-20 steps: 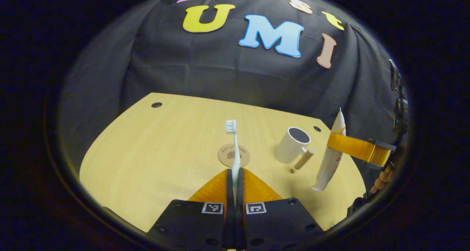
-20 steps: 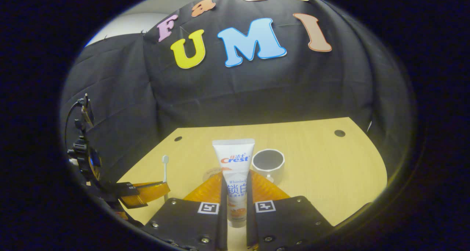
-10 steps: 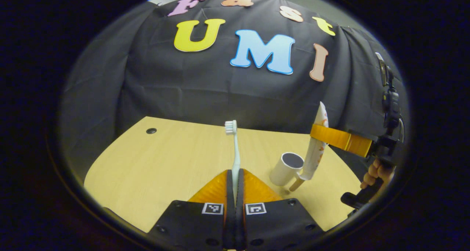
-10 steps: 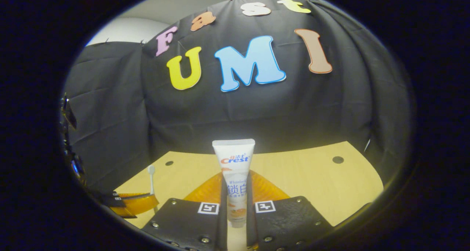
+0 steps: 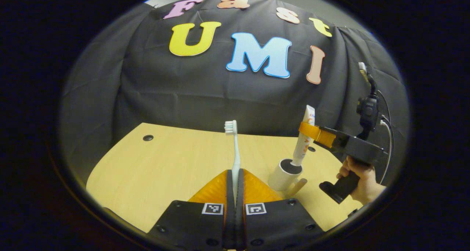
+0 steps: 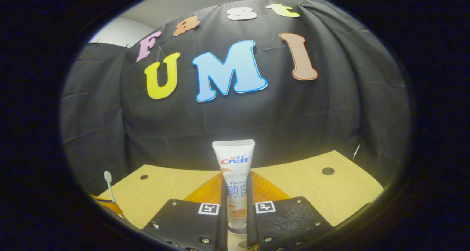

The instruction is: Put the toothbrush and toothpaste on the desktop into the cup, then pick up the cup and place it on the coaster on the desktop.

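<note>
My left gripper (image 5: 235,173) is shut on the handle of a pale toothbrush (image 5: 233,148), which stands upright with its bristles on top. To its right stands a white cup (image 5: 281,177) with a wooden handle. Above it my right gripper (image 5: 307,129), held by a hand (image 5: 361,179), is shut on a white toothpaste tube (image 5: 304,144). The tube hangs nearly upright with its lower end in the cup's mouth. In the right gripper view the tube (image 6: 234,163) rises between the fingers of the right gripper (image 6: 235,186), and the toothbrush (image 6: 108,186) shows at far left.
The light wooden desktop (image 5: 165,163) has small round holes near its back corners (image 5: 148,137). The black cloth wall rises close behind it. Cables and a mount (image 5: 367,108) sit on top of the right gripper.
The right gripper has swung the toothpaste upright and brought it over the cup, so its lower end now dips into the mouth. The left gripper tilted up slightly, still holding the toothbrush.
</note>
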Available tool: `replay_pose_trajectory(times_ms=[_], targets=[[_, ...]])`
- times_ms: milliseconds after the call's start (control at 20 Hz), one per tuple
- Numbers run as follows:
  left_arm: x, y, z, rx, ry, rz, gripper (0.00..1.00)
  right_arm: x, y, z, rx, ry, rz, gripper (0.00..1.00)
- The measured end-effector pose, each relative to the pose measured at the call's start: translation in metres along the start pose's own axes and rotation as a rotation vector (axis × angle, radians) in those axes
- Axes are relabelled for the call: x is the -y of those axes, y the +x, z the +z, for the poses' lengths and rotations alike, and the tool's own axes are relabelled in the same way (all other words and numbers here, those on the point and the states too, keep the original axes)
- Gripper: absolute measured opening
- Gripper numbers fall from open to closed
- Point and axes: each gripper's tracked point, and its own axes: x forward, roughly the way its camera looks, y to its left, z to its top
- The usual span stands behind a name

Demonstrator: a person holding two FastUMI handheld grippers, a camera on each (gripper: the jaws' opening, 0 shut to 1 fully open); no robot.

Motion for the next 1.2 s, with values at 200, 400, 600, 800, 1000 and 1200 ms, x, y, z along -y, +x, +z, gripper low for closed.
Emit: replay_pose_trajectory(times_ms=[200,400,600,800,1000,1200], targets=[[0.001,0.003,-0.002,-0.014,0.002,-0.01,0.08,0.002,0.019,-0.04,-0.103,-0.051,-0.004,0.21],[0.005,0.009,-0.004,-0.024,-0.006,-0.019,0.08,0.003,0.018,-0.074,-0.218,-0.11,-0.005,0.24],[0.012,0.016,-0.002,-0.014,-0.016,-0.033,0.08,0.007,0.014,-0.094,-0.283,-0.176,-0.002,0.27],[0.019,0.027,0.002,0.014,-0.058,-0.068,0.07,0.008,0.01,-0.098,-0.312,-0.195,0.0,0.3],[0.022,0.048,0.002,0.04,-0.129,-0.097,0.08,0.005,0.002,-0.088,-0.29,-0.206,0.014,0.4],[0.034,0.069,0.012,0.094,-0.172,-0.137,0.08,0.005,-0.017,-0.057,-0.223,-0.193,0.009,0.62]])
